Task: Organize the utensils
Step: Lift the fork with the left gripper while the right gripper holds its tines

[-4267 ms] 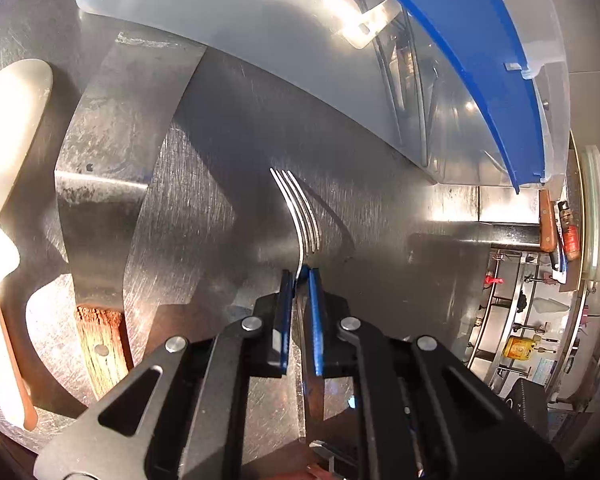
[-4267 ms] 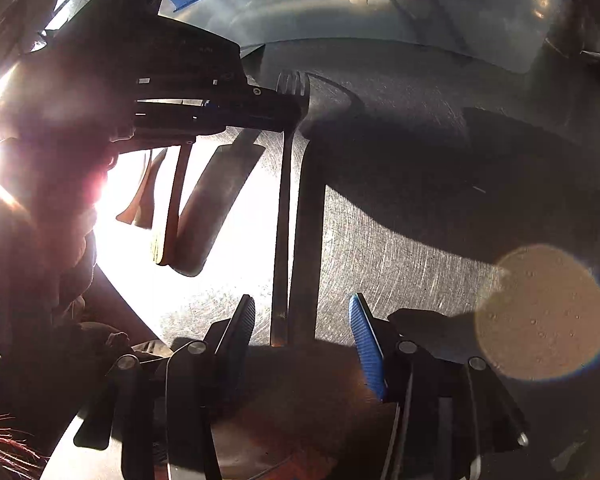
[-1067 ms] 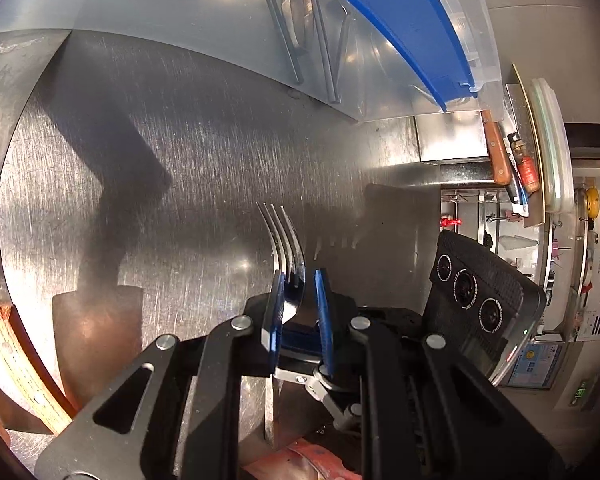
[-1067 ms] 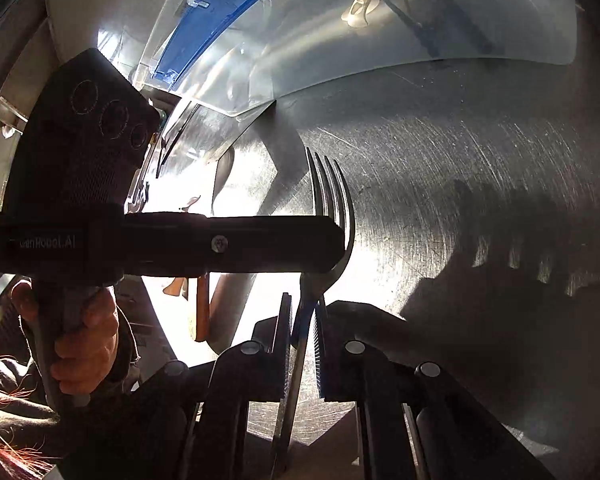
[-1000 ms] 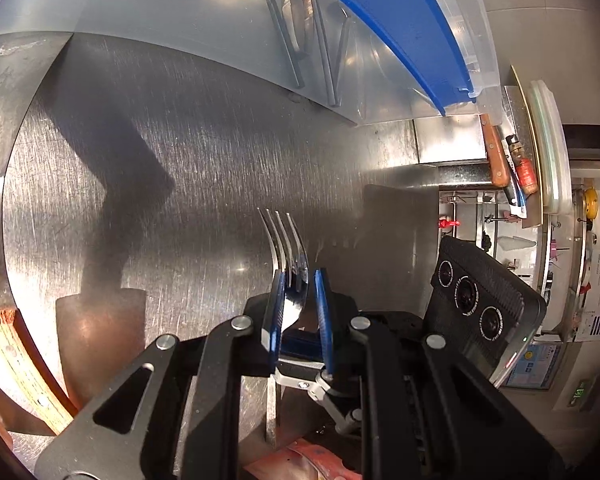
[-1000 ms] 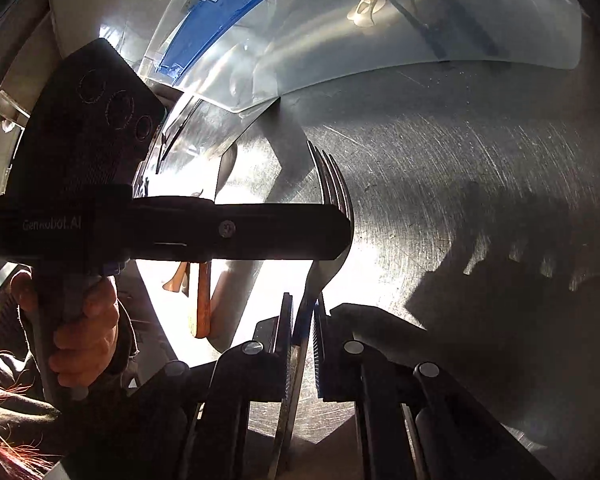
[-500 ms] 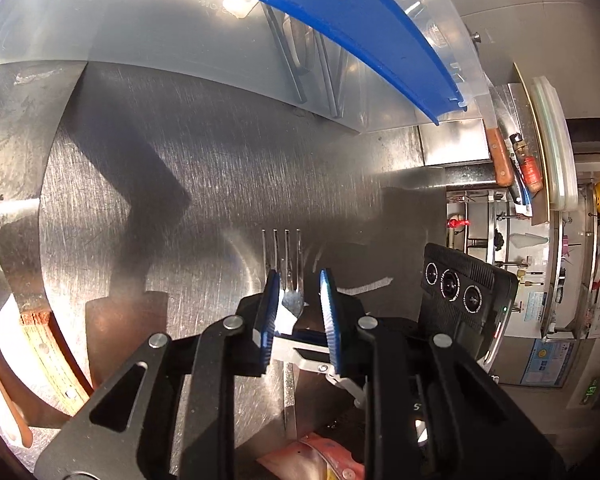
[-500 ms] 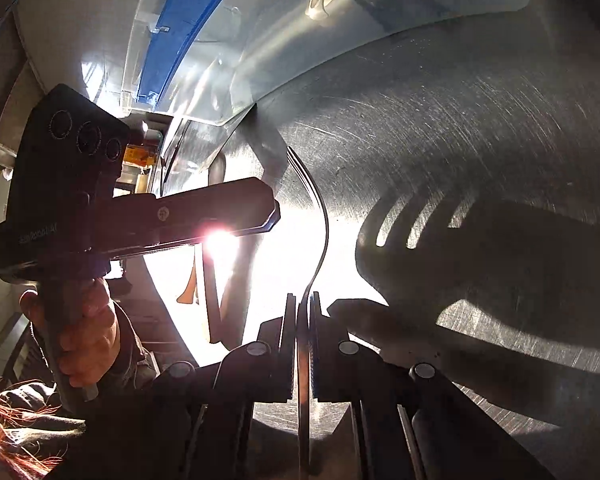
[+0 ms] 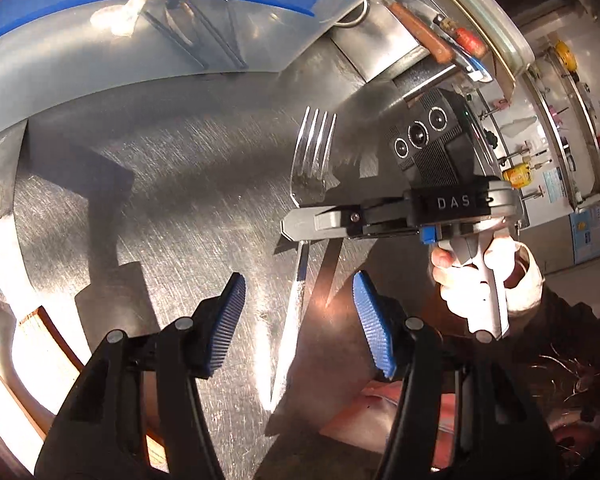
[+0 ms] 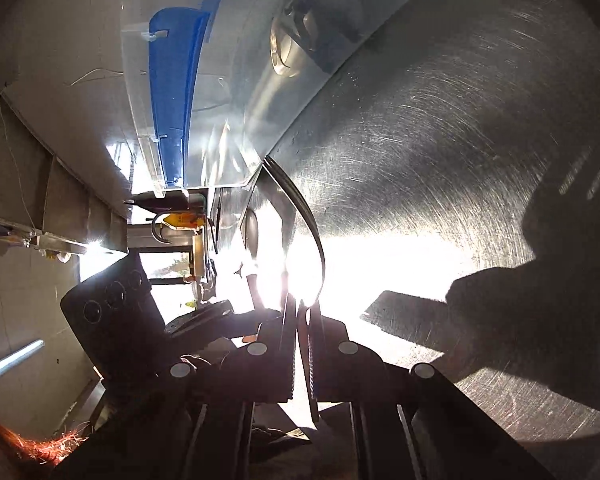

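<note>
A steel fork (image 9: 309,168) is held upright above the steel counter, tines pointing away toward the clear bin. My right gripper (image 9: 296,227) is shut on the fork's neck, seen side-on in the left wrist view. In the right wrist view the fork (image 10: 306,216) shows edge-on, curving up from my right gripper (image 10: 302,312). My left gripper (image 9: 298,296) is open and empty, its blue pads either side of the fork's handle without touching it. The clear plastic bin with a blue rim (image 9: 140,40) stands at the back and holds several utensils.
A cleaver with a wooden handle (image 9: 40,320) lies on the counter at the left. A wooden-handled tool (image 9: 420,30) and a round lid (image 9: 488,20) sit at the back right. The bin (image 10: 228,80) fills the upper left of the right wrist view. Strong glare hides the counter's middle there.
My left gripper has opened, let go of the fork and pulled back. My right gripper keeps hold of the fork and has lifted and turned it toward the bin.
</note>
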A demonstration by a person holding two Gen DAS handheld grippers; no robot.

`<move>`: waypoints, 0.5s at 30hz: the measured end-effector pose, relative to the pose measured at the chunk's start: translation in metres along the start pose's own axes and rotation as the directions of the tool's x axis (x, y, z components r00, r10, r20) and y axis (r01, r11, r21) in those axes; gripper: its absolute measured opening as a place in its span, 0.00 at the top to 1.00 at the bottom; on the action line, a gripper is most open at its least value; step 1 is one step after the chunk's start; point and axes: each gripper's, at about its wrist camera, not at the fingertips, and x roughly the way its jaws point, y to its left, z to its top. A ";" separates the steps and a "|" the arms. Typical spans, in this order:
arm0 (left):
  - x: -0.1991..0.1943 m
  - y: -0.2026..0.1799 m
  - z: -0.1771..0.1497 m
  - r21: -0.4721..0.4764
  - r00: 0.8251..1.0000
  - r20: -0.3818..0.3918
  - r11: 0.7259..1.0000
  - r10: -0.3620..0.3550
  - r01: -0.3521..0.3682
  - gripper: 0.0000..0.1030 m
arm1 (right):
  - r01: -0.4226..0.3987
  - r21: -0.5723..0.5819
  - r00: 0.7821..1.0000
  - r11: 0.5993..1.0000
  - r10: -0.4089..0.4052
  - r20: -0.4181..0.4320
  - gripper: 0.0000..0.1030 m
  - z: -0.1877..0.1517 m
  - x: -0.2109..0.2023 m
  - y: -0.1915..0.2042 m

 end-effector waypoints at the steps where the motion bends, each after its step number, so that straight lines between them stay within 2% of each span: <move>1: 0.004 -0.002 -0.001 0.014 1.000 -0.011 1.000 -0.010 0.010 0.48 | -0.013 0.010 1.000 1.000 0.013 0.001 0.94 0.001 0.000 0.001; 4: 0.018 -0.006 -0.003 0.040 0.999 -0.050 0.999 -0.017 0.019 0.48 | -0.033 0.024 0.999 0.999 0.033 0.001 0.94 0.000 -0.002 0.002; 7: 0.033 -0.012 -0.006 0.073 0.995 -0.094 0.997 0.034 -0.027 0.49 | -0.046 0.026 0.999 0.999 0.046 0.001 0.94 -0.001 -0.001 0.004; 8: 0.037 -0.014 -0.007 0.087 0.993 -0.107 0.995 0.056 -0.047 0.54 | -0.048 0.023 0.999 0.999 0.048 0.001 0.95 -0.001 -0.002 0.004; 10: 0.042 -0.019 -0.009 0.132 0.988 -0.119 0.988 0.095 -0.079 0.70 | -0.042 0.020 0.999 0.999 0.042 0.000 0.95 -0.001 0.000 0.006; 12: 0.046 -0.018 -0.009 0.137 0.984 -0.123 0.984 0.131 -0.114 0.91 | -0.028 0.017 1.000 0.999 0.028 -0.004 0.95 0.000 0.004 0.005; 15: 0.046 -0.016 -0.009 0.135 0.984 -0.120 0.984 0.130 -0.113 0.93 | -0.027 0.012 1.000 1.000 0.027 -0.008 0.95 -0.002 0.001 0.001</move>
